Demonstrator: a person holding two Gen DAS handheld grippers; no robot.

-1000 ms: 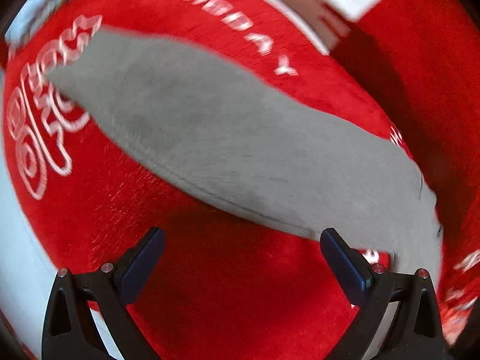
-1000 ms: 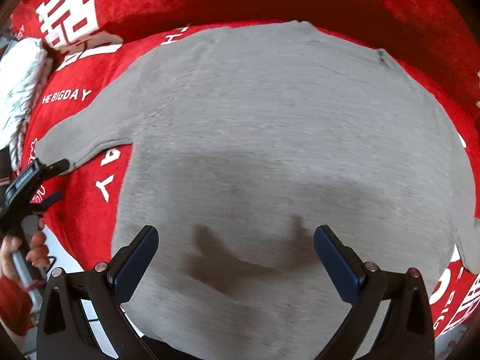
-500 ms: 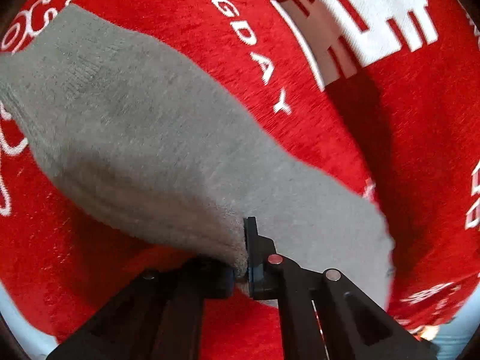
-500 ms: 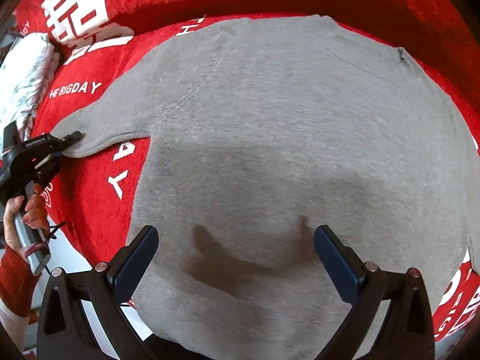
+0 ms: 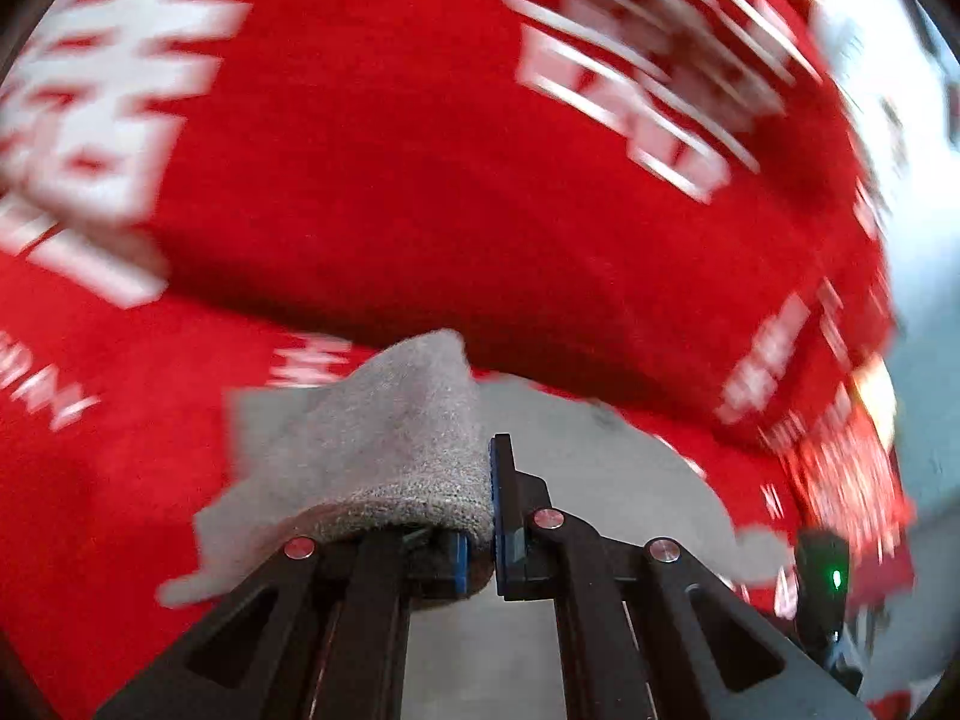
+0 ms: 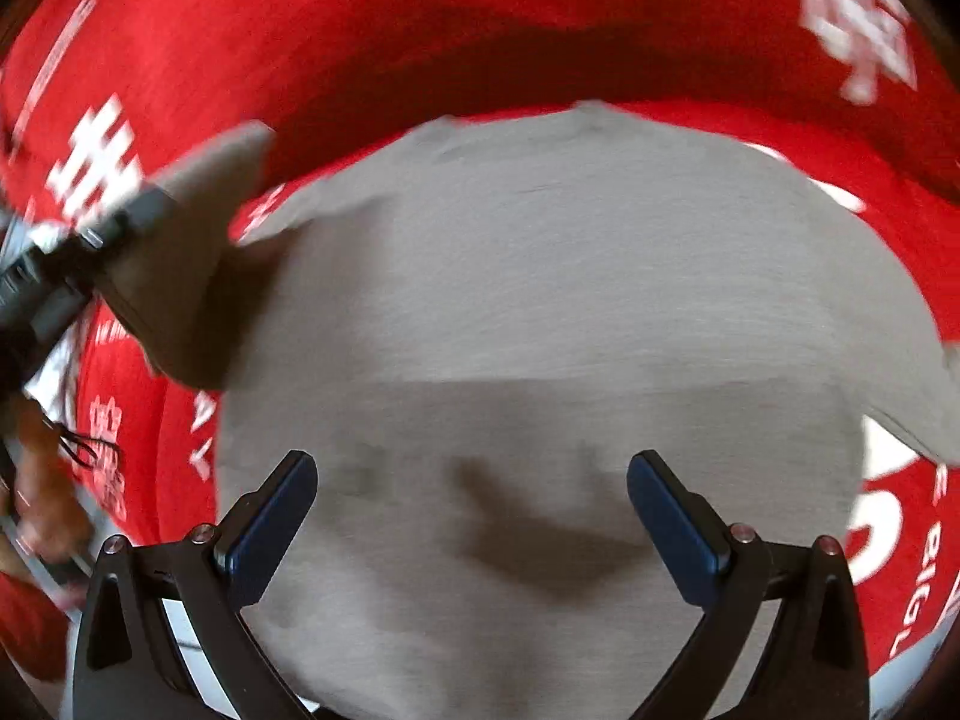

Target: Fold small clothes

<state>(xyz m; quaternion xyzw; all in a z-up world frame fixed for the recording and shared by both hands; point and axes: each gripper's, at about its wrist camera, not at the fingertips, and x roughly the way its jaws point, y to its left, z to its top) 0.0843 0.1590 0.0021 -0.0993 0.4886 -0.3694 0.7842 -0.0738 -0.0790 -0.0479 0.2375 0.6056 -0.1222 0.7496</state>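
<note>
on the red cloth (image 6: 420, 30) with white letters lies a grey sweater (image 6: 570, 300), spread flat and filling most of the right wrist view. the right gripper (image 6: 471, 504) hovers over the lower part of the sweater body, its two blue-padded fingers (image 6: 276, 510) wide apart and holding nothing; its shadow falls on the knit under it. the left gripper (image 5: 477, 516) is closed tight on the cuff end of the grey sleeve (image 5: 390, 450), and the fabric drapes over its left finger. from the right wrist view the left gripper (image 6: 120, 222) comes in from the left edge, tilted upward, with the sleeve (image 6: 198, 252) lifted off the cloth and hanging in a fold beside the sweater's shoulder. the sweater body runs away from the right gripper, its far edge against the red cloth; the lifted sleeve points up and left. both views are blurred.
</note>
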